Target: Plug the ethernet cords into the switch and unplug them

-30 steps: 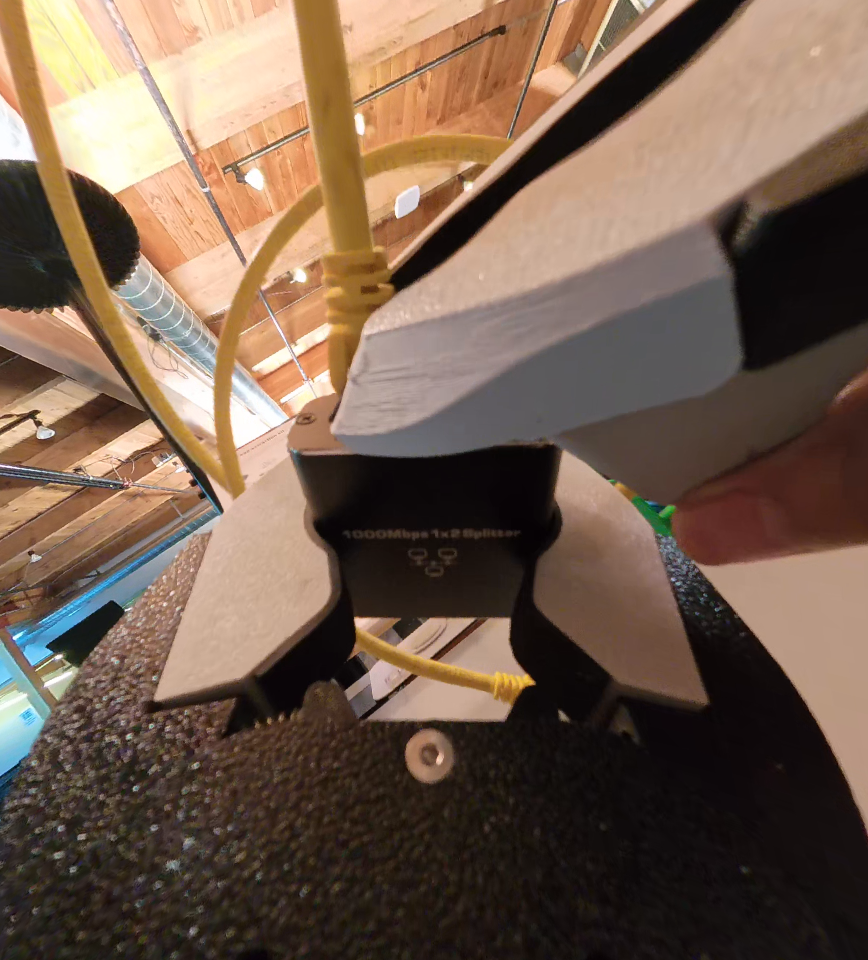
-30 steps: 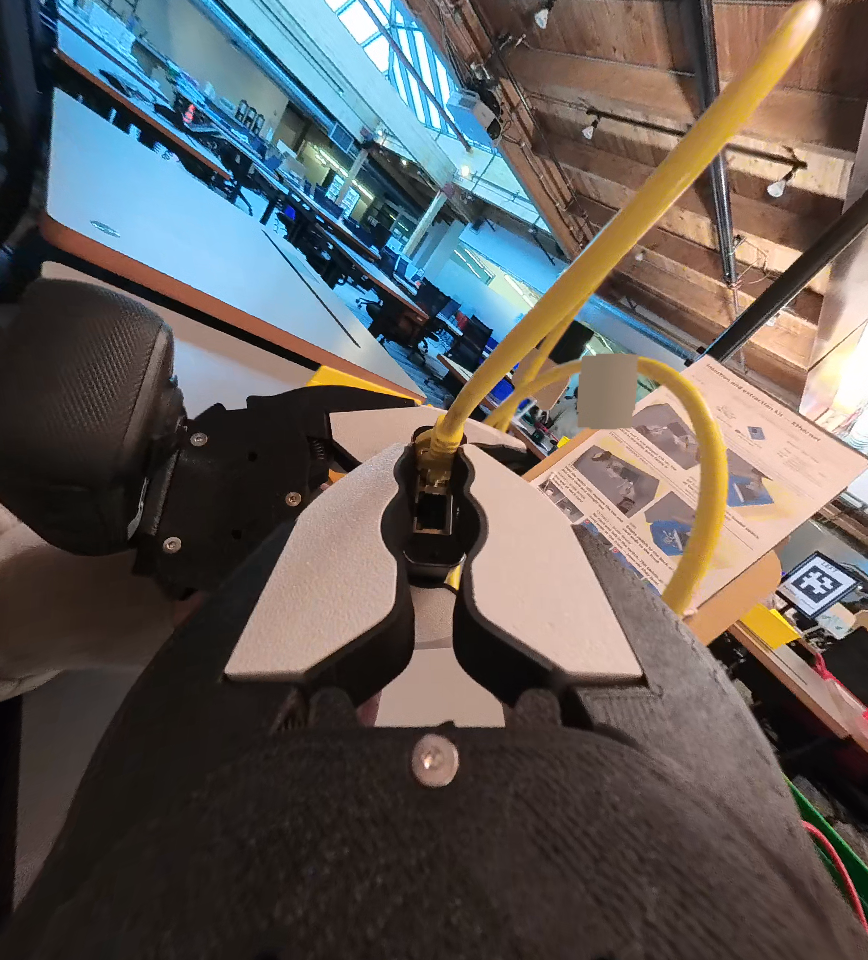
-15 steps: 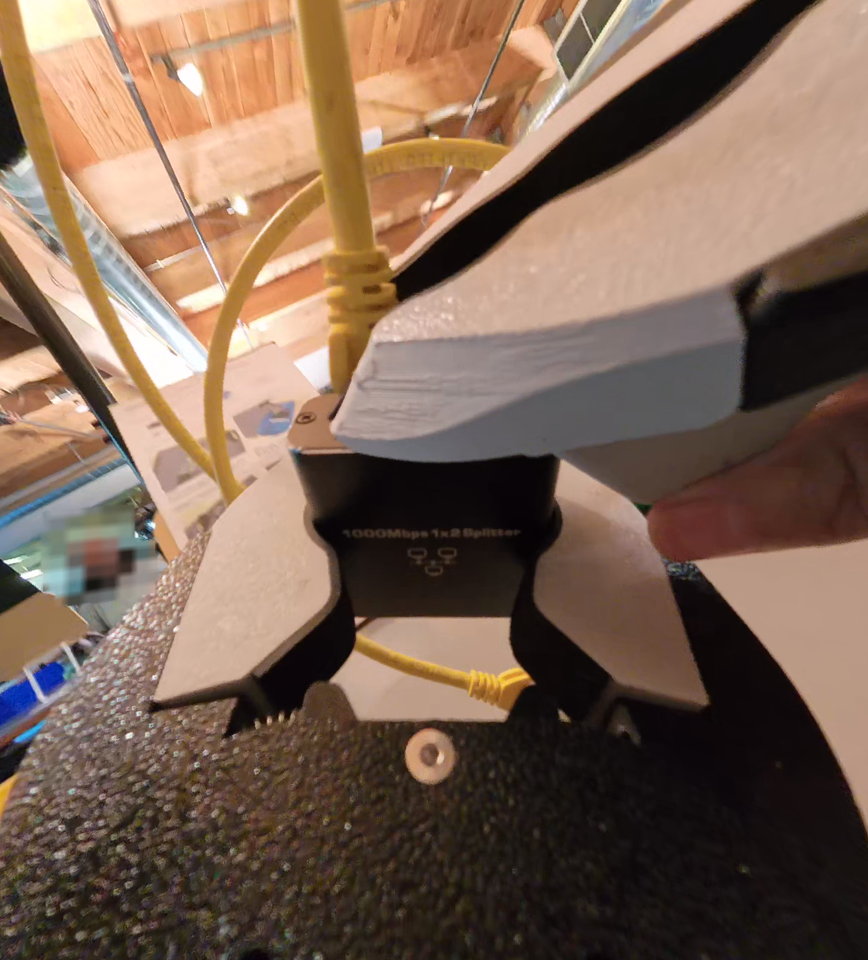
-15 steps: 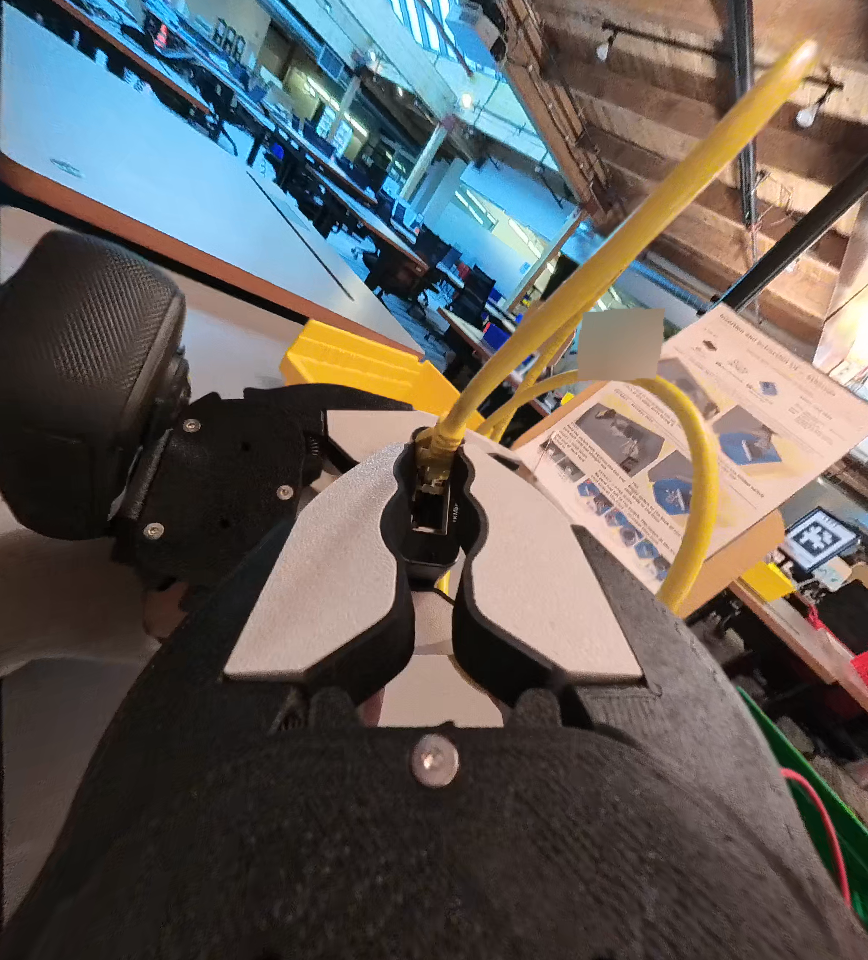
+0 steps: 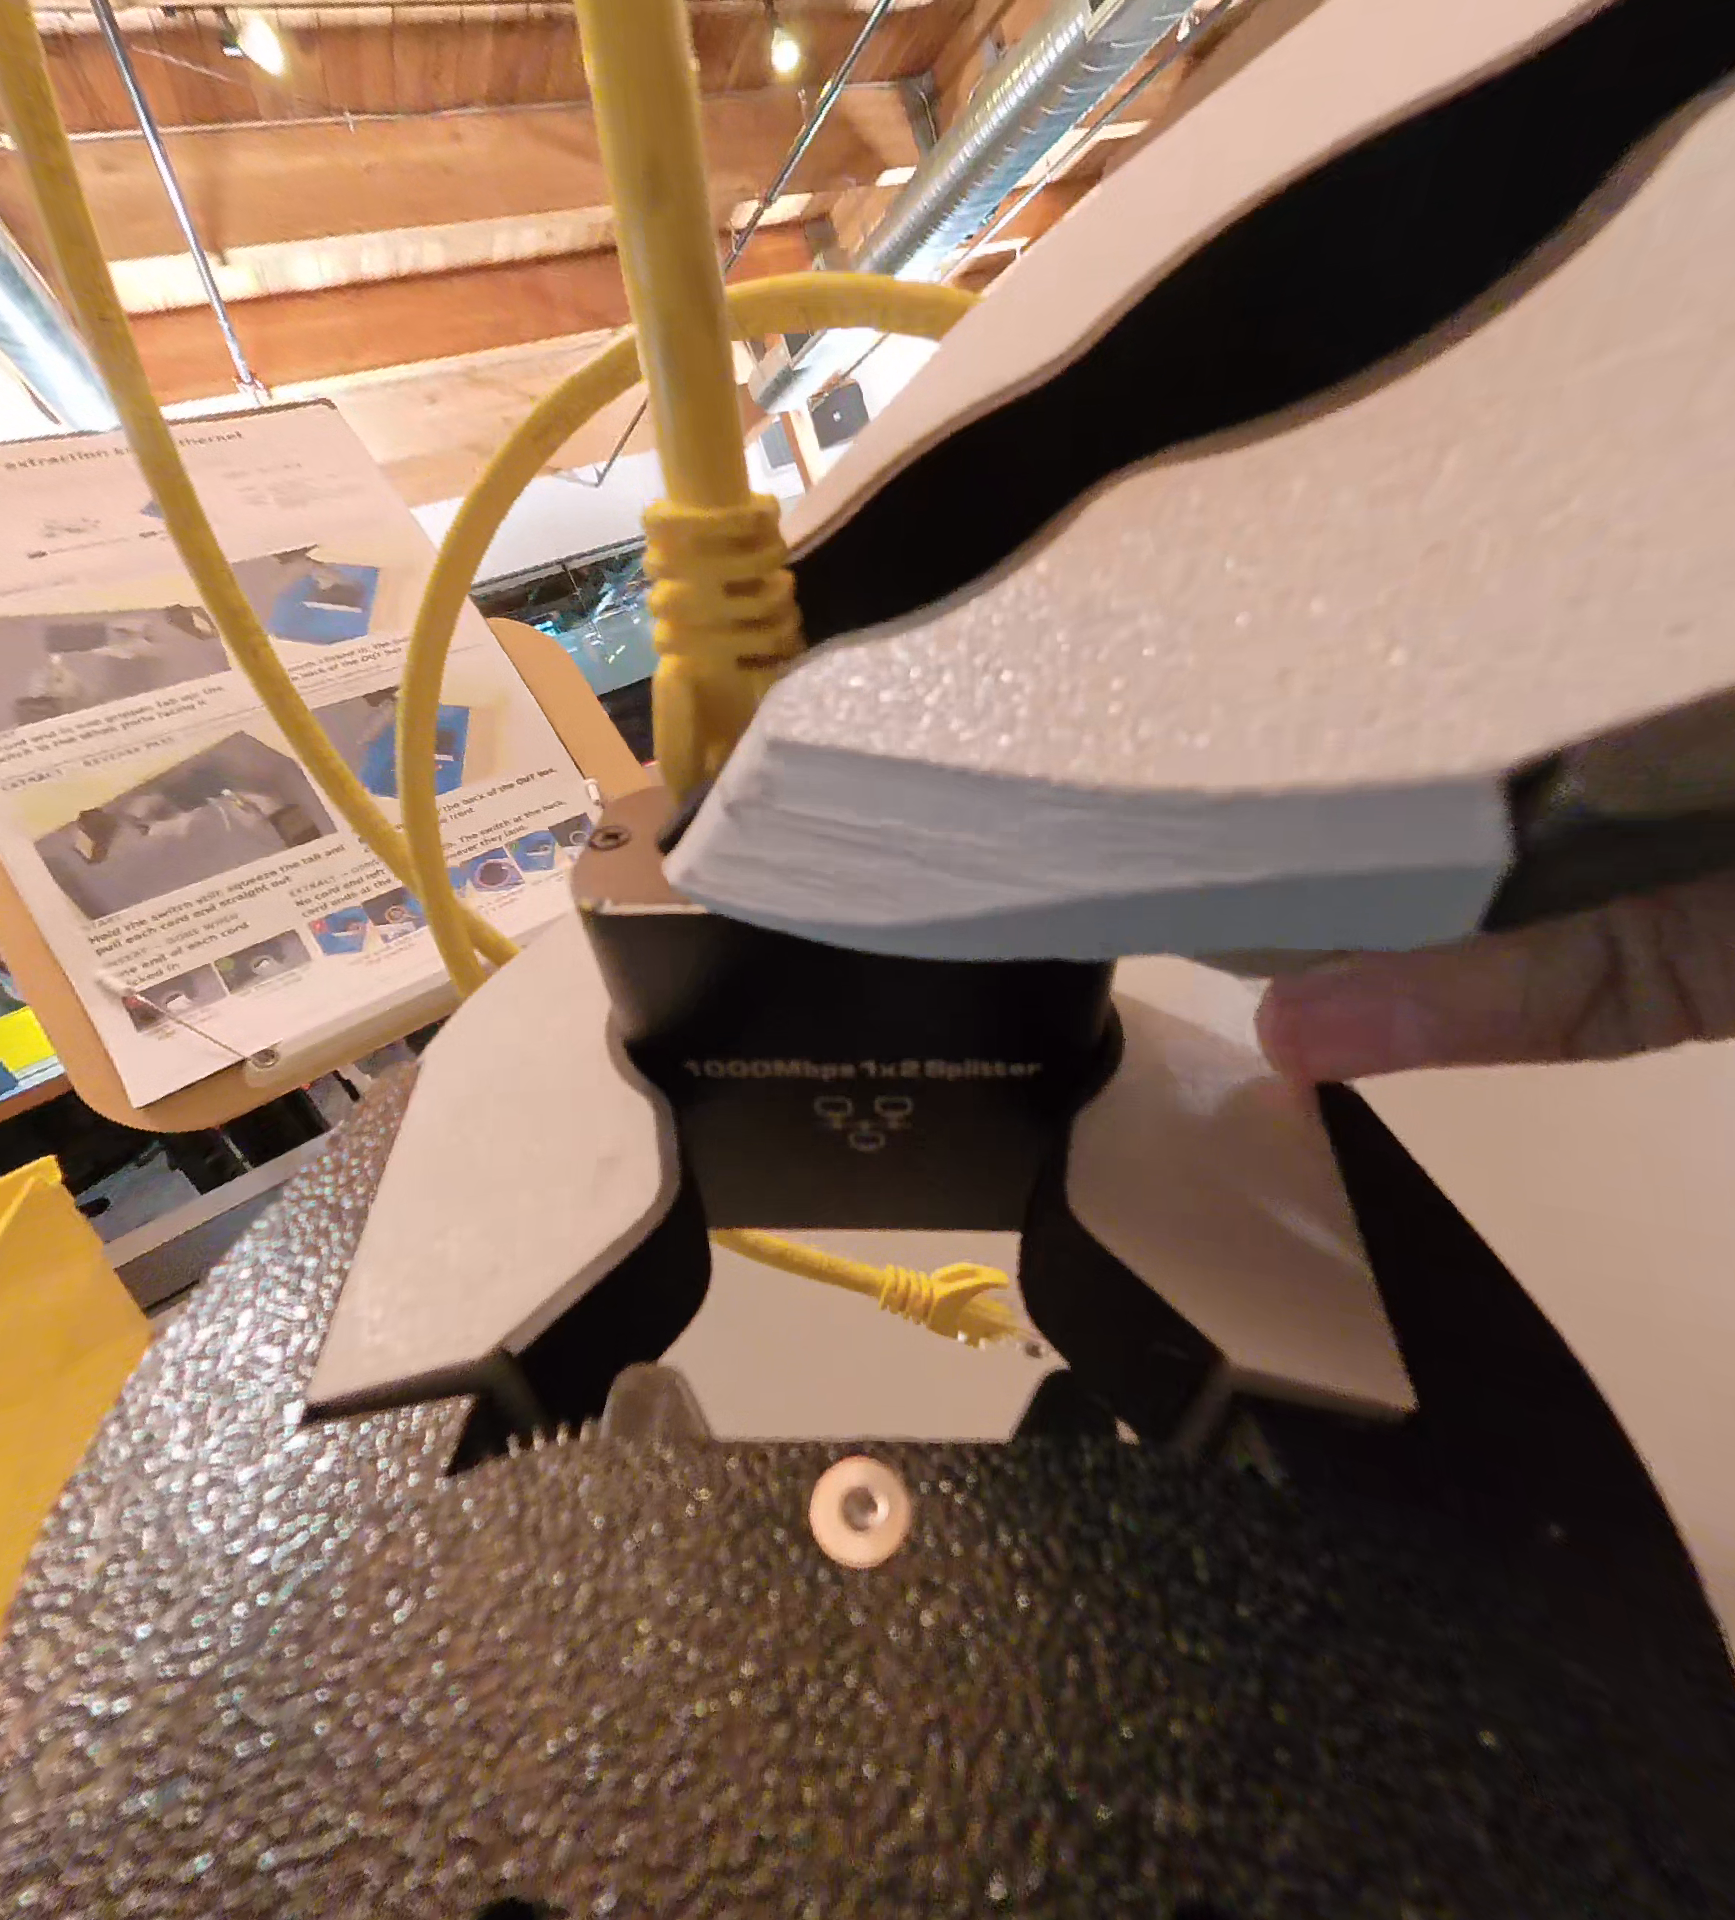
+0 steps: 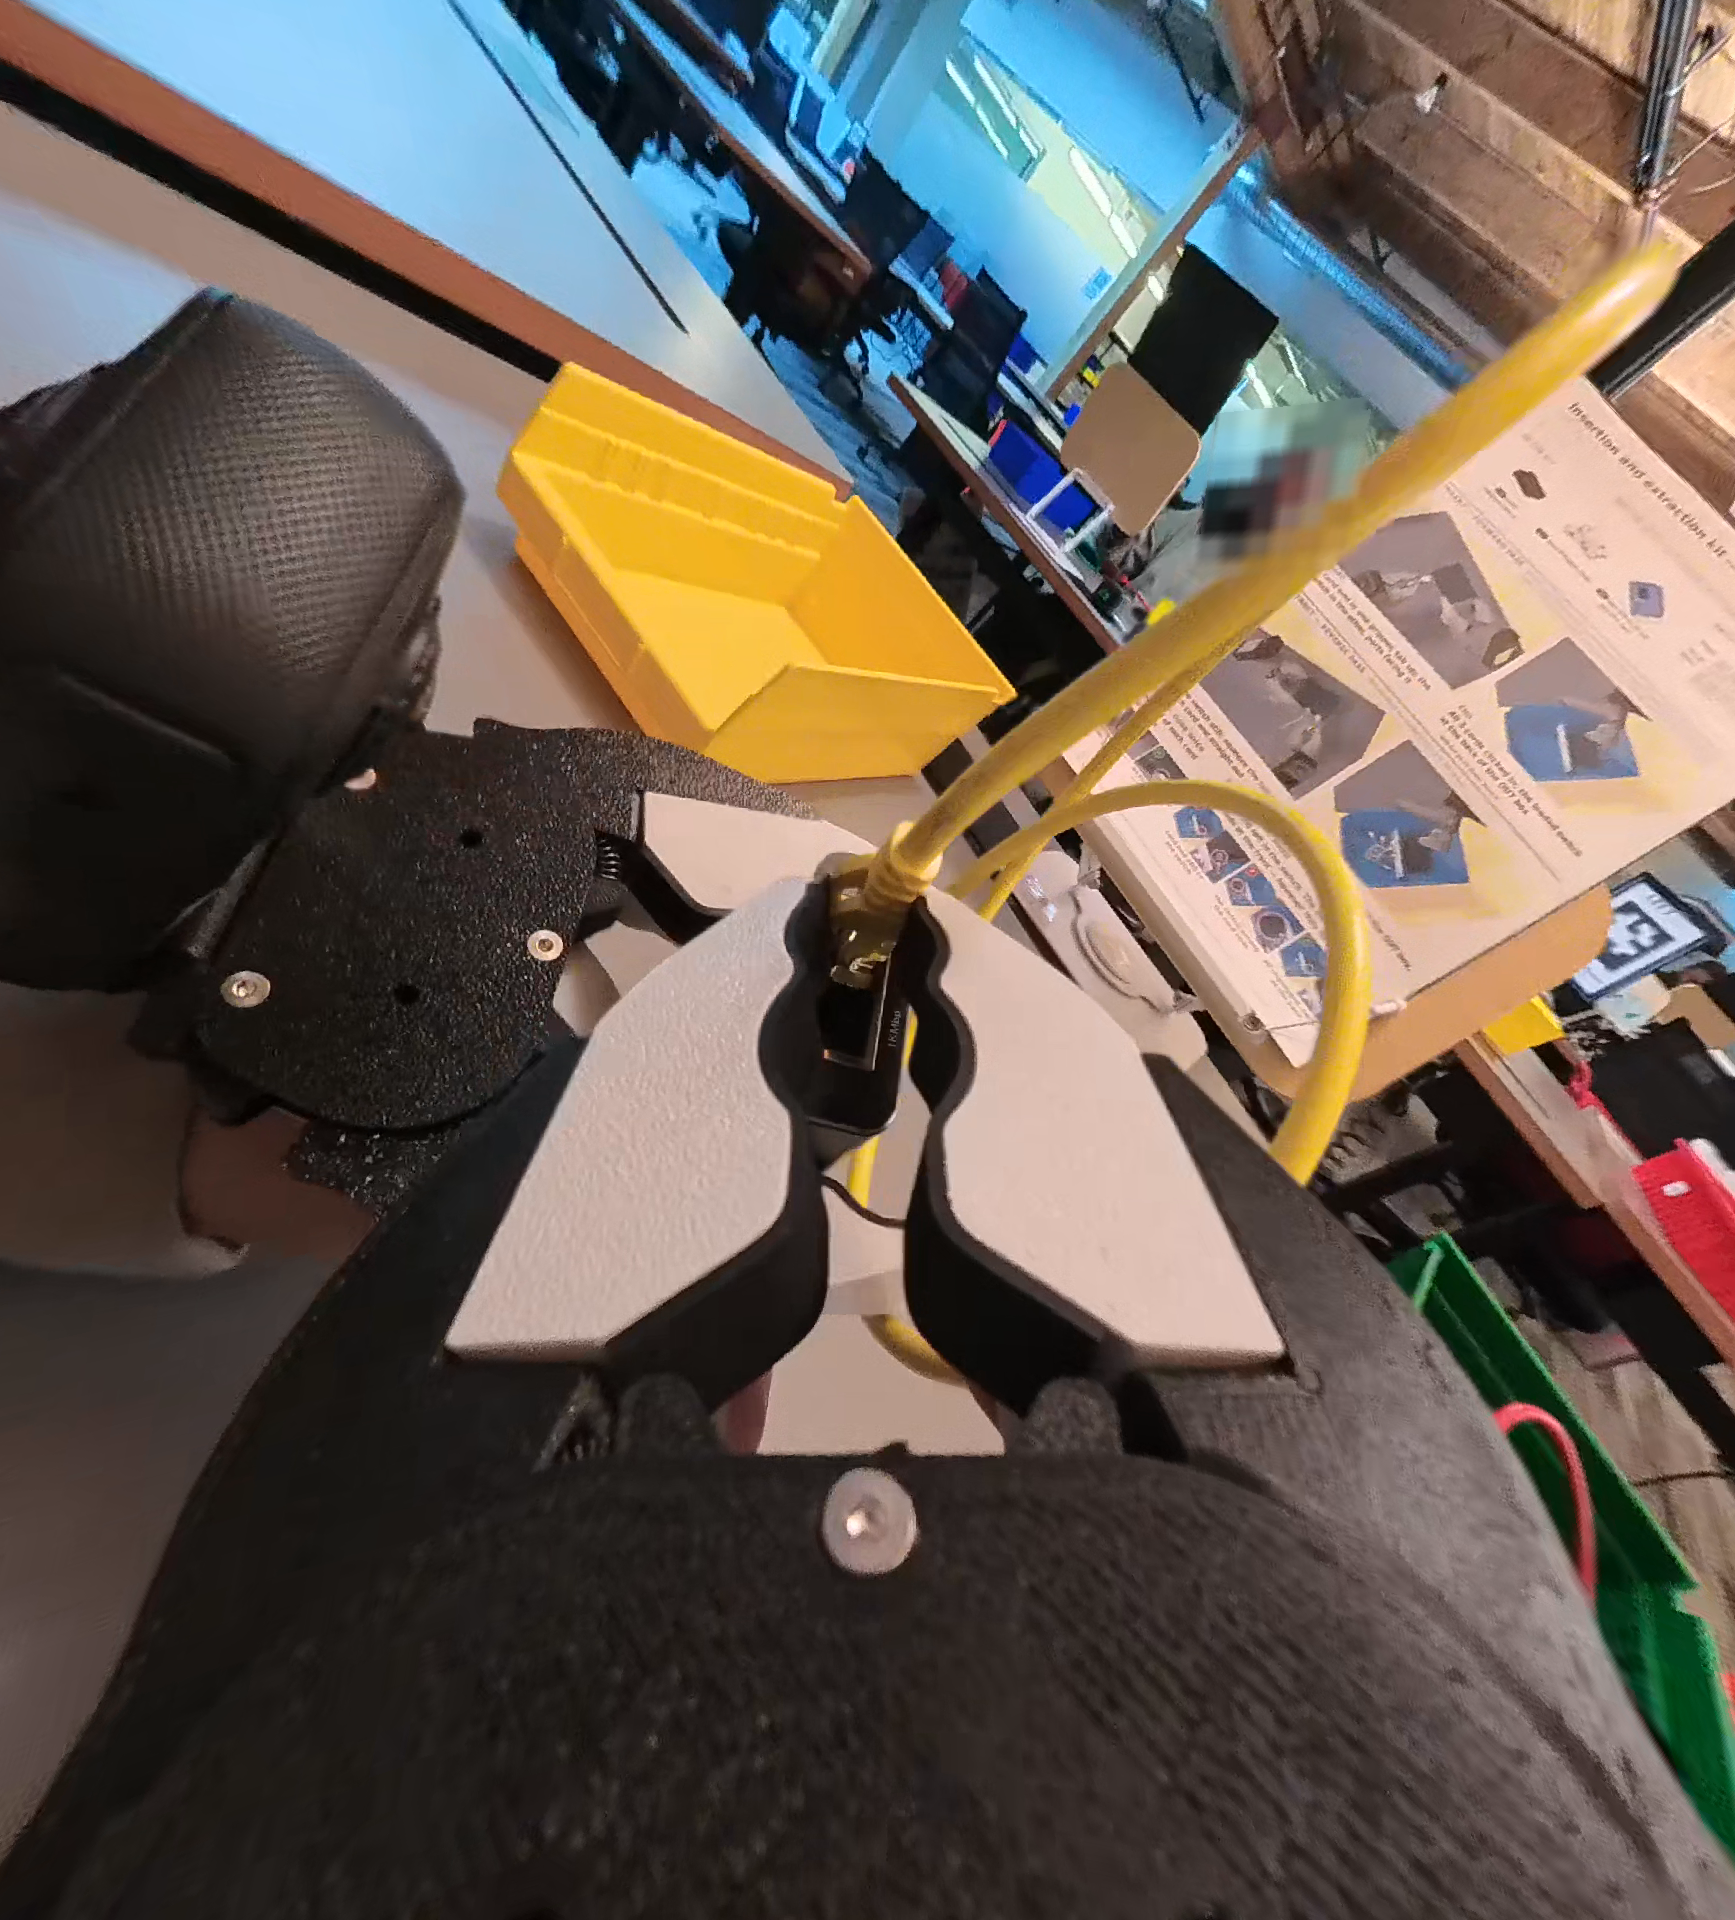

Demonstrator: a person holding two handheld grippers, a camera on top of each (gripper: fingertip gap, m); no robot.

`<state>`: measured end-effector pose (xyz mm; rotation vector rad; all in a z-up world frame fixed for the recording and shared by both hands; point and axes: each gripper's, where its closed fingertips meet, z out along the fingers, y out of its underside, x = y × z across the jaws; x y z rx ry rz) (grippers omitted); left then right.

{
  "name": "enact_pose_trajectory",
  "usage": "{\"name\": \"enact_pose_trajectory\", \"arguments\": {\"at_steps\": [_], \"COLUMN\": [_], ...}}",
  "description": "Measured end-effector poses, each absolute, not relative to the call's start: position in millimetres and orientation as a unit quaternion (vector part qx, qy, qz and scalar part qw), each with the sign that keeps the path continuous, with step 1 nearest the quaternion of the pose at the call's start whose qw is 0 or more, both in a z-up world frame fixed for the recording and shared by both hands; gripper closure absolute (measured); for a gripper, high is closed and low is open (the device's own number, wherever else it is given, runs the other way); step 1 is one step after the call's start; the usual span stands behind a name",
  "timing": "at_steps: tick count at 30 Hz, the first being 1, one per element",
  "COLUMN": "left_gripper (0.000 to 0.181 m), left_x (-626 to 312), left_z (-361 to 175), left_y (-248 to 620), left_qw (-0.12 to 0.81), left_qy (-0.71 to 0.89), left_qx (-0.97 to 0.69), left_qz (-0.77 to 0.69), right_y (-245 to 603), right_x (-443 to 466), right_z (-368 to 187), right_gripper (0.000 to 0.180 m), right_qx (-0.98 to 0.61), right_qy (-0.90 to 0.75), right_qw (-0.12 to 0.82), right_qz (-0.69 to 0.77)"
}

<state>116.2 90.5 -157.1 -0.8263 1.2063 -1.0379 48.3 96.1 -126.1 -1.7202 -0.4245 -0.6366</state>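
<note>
My left gripper [image 5: 858, 997] is shut on the black switch [image 5: 863, 1143], holding it by its sides above the table. My right gripper [image 6: 868, 904] is shut on the plug of a yellow ethernet cord [image 6: 1154, 665] where it enters the switch [image 6: 847, 1049]. In the left wrist view the right gripper [image 5: 1154, 727] reaches in from the upper right over the switch's top, and the cord [image 5: 676, 312] rises from there. A second yellow cord loops beside it [image 5: 447, 644]. A loose yellow plug [image 5: 946, 1314] lies below the switch. The left gripper's body [image 6: 375, 935] shows in the right wrist view.
A yellow bin [image 6: 738, 603] stands on the white table [image 6: 63, 239] behind the grippers. A printed instruction sheet [image 6: 1465, 675] on a board stands to the right. A green bin [image 6: 1569, 1455] sits lower right. A person's finger [image 5: 1465, 987] holds the right gripper. The tips of one gripper are about 7 cm away from the tips of the other.
Both grippers have tilted down together with the switch; the views swept from the ceiling toward the table, bringing the yellow bin and instruction sheet into view. Both grips are unchanged.
</note>
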Motion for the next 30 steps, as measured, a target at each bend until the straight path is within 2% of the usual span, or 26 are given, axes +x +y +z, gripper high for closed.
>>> {"name": "enact_pose_trajectory", "arguments": {"at_steps": [9,30], "left_gripper": [0.106,0.106], "left_x": [118.5,124.7], "left_z": [-165.1,-177.9], "left_y": [83.0,82.7], "left_qw": [0.586,0.559], "left_qy": [0.530,0.548], "left_qx": [-0.374,-0.393], "left_qz": [-0.486,-0.483], "right_y": [95.2,96.6], "right_x": [52.9,61.9], "right_z": [-132.1,-140.6], "right_gripper": [0.162,0.163], "right_qx": [-0.755,-0.775], "right_qy": [-0.193,-0.184], "right_qw": [0.553,0.533], "right_qz": [-0.295,-0.285]}}
